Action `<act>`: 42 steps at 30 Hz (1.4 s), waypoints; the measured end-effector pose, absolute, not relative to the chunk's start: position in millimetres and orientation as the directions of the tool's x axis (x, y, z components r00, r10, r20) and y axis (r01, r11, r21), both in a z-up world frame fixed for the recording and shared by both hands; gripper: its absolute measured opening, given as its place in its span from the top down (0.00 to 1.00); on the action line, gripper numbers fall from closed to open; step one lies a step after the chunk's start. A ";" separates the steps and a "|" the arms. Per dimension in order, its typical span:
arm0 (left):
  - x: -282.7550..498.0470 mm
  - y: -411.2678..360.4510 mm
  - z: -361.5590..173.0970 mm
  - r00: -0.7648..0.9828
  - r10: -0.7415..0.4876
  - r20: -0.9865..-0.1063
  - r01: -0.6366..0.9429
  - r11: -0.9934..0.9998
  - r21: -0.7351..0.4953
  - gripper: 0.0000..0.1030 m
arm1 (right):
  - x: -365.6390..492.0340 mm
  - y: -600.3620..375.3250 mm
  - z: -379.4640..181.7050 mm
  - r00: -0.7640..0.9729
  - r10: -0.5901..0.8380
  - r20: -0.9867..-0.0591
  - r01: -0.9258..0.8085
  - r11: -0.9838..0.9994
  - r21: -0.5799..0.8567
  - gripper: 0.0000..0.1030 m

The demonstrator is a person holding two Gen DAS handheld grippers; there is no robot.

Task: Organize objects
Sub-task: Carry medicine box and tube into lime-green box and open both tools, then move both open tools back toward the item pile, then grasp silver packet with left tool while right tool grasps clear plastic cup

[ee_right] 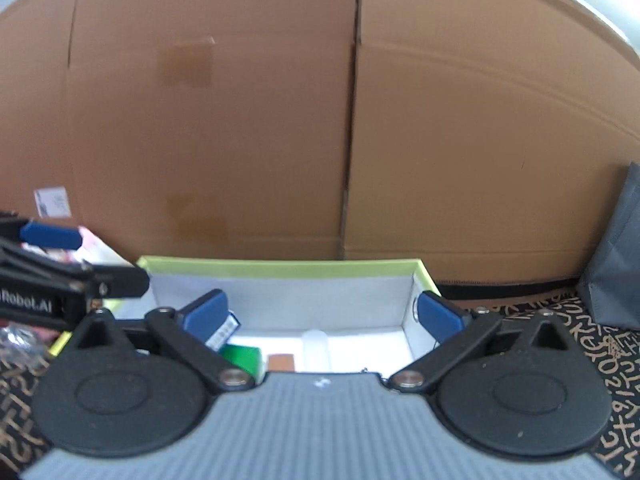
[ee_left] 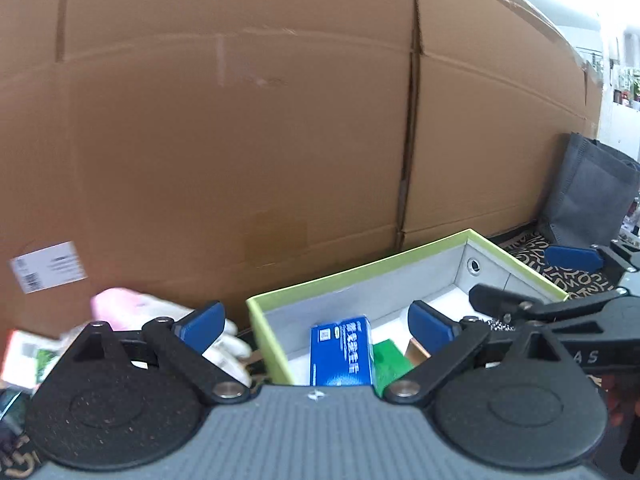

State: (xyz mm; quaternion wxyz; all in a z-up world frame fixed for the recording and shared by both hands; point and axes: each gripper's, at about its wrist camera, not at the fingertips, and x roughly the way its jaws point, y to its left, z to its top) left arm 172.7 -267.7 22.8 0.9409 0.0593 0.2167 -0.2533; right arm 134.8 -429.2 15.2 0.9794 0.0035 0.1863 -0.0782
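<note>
Left wrist view: we hold both grippers over the green-rimmed box (ee_left: 400,258), jaws spread wide, nothing gripped.

Only the left gripper (ee_left: 316,326) view gives us the pink-and-white bundle (ee_left: 132,308) left of the box and one blue carton (ee_left: 342,350) in full; only the right gripper (ee_right: 324,314) view shows one white bottle (ee_right: 316,346) inside. Both show one green item (ee_right: 242,356) and one brown item (ee_right: 281,361) in the box. Black patterned mat (ee_right: 608,360), cardboard wall (ee_right: 280,120) behind, one grey bag (ee_left: 588,196) on the right.
</note>
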 end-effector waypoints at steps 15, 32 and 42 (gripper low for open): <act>118.4 -86.3 -19.3 0.873 -0.162 -0.460 0.184 0.983 0.002 0.02 | 111.1 -287.3 0.6 0.872 0.204 -0.445 -0.146 0.976 0.161 0.00; 238.0 19.9 -55.6 0.844 -0.048 -0.535 0.037 0.999 -0.030 0.05 | 176.4 -143.2 -69.1 0.790 0.138 -0.598 -0.121 0.990 0.068 0.01; 233.3 27.3 -65.7 0.749 -0.230 -0.622 0.186 0.973 -0.137 0.78 | 160.1 -160.2 -62.2 0.783 0.187 -0.594 -0.153 0.982 0.109 0.26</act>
